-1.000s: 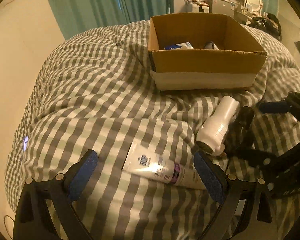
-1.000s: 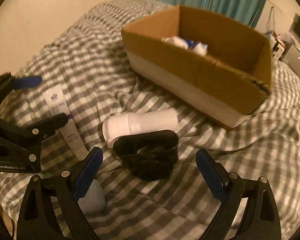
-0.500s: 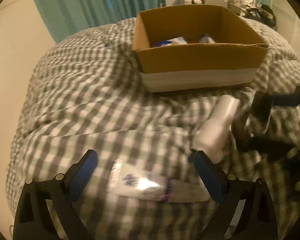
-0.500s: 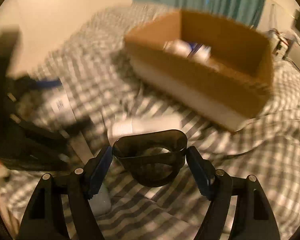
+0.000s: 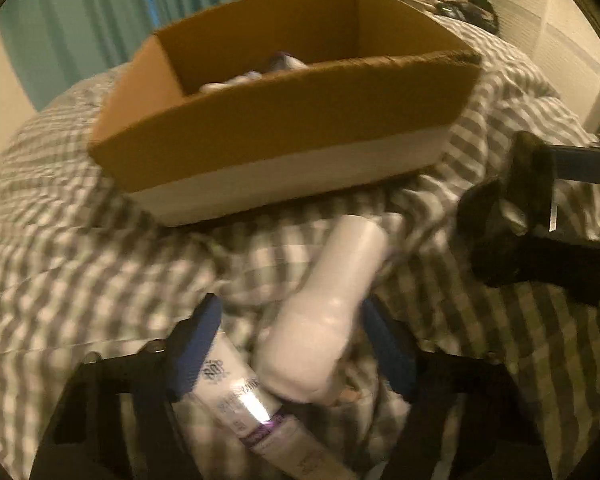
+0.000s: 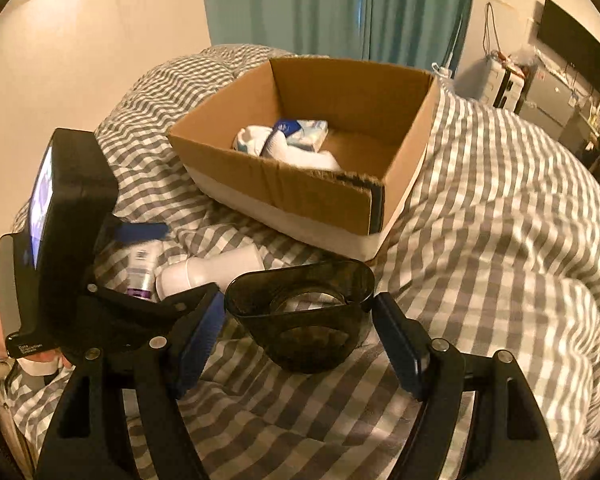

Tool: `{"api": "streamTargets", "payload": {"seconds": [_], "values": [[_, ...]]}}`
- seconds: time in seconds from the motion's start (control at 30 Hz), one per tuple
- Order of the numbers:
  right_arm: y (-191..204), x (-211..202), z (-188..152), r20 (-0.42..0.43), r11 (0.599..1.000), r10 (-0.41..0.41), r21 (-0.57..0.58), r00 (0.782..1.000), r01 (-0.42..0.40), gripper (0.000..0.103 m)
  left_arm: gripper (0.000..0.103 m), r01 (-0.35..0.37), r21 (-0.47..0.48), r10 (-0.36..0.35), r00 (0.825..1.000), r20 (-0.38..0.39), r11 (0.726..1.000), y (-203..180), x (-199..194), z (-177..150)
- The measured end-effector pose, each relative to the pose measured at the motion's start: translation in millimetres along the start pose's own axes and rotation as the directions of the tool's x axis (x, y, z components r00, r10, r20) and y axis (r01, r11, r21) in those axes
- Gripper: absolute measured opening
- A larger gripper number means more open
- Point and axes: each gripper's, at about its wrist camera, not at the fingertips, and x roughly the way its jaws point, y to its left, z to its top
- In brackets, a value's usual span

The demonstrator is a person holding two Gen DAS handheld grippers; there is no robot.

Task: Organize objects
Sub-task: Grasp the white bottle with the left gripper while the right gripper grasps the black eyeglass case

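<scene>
A white bottle [image 5: 332,300] lies on the checked bedcover, and my left gripper [image 5: 292,340] has its jaws around the bottle's cap end, with a small gap still showing on the left side. A white tube with a purple band [image 5: 244,404] lies under the left finger. My right gripper [image 6: 300,320] is shut on a dark translucent cup [image 6: 304,316] and holds it above the bedcover. The bottle [image 6: 212,272] and the tube [image 6: 140,272] also show in the right wrist view, beside the left gripper [image 6: 168,264]. The cardboard box [image 6: 340,200] holds several white and blue items.
The box [image 5: 284,148] sits just beyond the bottle on the checked duvet [image 6: 500,240]. Teal curtains [image 6: 340,8] hang behind the bed. A dresser with clutter and a screen [image 6: 560,72] stand at the far right.
My left gripper has moved forward and right, narrowing around the white bottle. My right gripper has closed on the dark cup and lifted it toward the box.
</scene>
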Motion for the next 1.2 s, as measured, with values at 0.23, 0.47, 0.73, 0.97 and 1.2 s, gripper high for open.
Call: {"api": "streamTargets", "payload": {"seconds": [0.23, 0.47, 0.73, 0.97, 1.2], "values": [[-3.7, 2.1, -5.0, -0.009, 1.0, -0.002, 0.013, 1.0, 0.002, 0.075, 0.047, 0.012, 0.075, -0.013, 1.0, 0.003, 0.997, -14.3, 9.2, 5.5], [9.9, -20.8, -3.3, 0.034, 1.0, -0.003, 0.029, 0.999, 0.002, 0.075, 0.033, 0.092, -0.007, -0.092, 0.995, 0.032, 0.996, 8.8, -26.9, 8.0], [43.8, -56.5, -2.2, 0.073, 0.999, -0.049, -0.01, 0.996, 0.05, 0.075, 0.033, 0.109, -0.026, -0.105, 0.989, 0.105, 0.994, 22.3, -74.7, -1.6], [75.6, -94.9, 5.5, 0.118, 0.995, -0.082, -0.039, 0.99, 0.087, 0.075, 0.033, 0.1, -0.064, -0.088, 0.982, 0.167, 0.993, 46.2, -119.6, -17.4], [100.6, -112.1, 21.8, 0.15, 0.994, -0.078, -0.067, 0.986, 0.089, 0.075, 0.033, 0.076, -0.069, -0.058, 0.972, 0.23, 0.995, 68.3, -151.4, -22.2]]}}
